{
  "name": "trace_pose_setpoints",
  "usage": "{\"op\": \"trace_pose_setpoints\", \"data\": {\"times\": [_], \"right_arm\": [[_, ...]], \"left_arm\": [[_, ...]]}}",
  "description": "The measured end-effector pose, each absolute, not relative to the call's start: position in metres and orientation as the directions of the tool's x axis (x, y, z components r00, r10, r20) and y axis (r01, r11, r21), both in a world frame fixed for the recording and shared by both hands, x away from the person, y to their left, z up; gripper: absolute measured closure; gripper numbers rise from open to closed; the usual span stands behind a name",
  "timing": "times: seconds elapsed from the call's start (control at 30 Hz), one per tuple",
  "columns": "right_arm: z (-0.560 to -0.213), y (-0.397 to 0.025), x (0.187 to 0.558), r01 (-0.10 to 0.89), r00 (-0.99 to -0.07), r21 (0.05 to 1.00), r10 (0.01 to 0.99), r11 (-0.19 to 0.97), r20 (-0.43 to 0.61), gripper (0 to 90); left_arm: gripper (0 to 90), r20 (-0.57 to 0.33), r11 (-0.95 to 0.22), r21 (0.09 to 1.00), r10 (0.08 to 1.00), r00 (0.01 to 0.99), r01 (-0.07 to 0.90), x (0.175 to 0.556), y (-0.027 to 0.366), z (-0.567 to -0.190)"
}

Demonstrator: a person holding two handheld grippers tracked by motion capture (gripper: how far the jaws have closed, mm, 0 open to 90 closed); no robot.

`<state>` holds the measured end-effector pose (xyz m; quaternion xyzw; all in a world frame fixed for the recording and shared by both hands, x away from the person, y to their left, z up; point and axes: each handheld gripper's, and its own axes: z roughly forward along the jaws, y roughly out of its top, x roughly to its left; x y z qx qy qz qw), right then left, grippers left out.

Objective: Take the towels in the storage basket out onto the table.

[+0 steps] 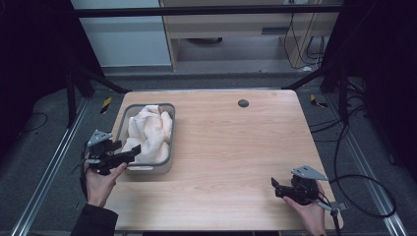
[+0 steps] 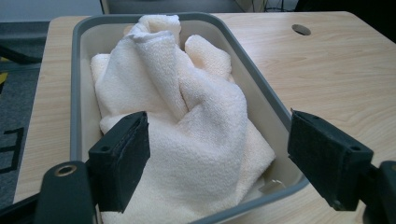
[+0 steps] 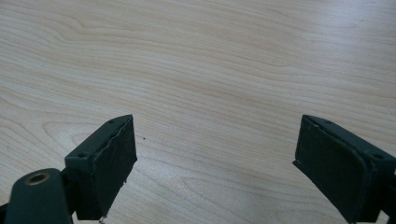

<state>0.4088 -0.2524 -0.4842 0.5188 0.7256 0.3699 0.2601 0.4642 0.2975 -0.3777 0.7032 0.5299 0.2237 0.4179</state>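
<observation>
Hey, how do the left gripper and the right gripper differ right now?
The left gripper is at the near end of the grey bin, its jaws around the cream towel; the right gripper is over bare table. The left is at the table's left edge, the right at its near right corner. Both are open and hand-held.

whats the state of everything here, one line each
left hand-held gripper: open, empty, jaws either side of the towel at the bin's near end
right hand-held gripper: open, empty, over bare table
cream towel: crumpled, lying in the bin
grey bin: upright on the table, holding the towel
wooden table: bare apart from the bin
</observation>
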Motion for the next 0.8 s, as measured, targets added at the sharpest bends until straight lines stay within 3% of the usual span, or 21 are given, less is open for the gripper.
{"op": "trace_pose_setpoints", "data": {"times": [0.8], "right_arm": [[-0.486, -0.254, 0.412, 0.576, -0.330, 0.794, 0.944, 0.194, 0.009, 11.4]], "left_arm": [[16.1, -0.095, -0.133, 0.743, 0.949, 0.301, 0.656, 0.517, 0.276, -0.393]]}}
